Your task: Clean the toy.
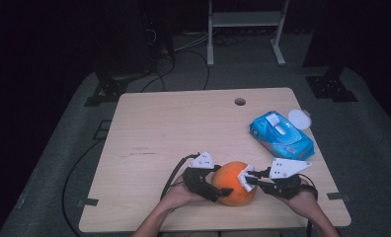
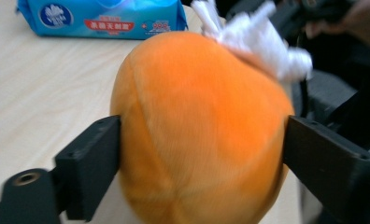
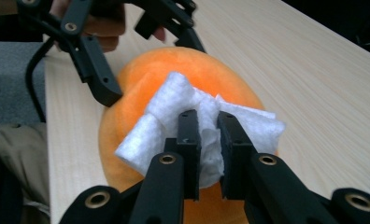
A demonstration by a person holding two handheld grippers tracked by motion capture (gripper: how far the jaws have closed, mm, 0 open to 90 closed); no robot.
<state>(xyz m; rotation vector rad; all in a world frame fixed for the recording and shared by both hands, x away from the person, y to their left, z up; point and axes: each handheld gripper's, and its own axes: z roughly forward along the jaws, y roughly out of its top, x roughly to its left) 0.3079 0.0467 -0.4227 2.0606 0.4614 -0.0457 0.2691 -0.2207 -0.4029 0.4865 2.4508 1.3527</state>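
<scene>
Your left tongs [image 2: 199,154] clamp wide across the orange plush ball [image 1: 235,182], which sits on the worktop [image 1: 183,128] near its front edge; your right tongs [image 3: 207,140] pinch a white wipe [image 3: 174,116] against its top

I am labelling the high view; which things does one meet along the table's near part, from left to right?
Left gripper → round orange plush ball → white crumpled wipe → right gripper → blue plastic pack of wet wipes, farther back.
</scene>
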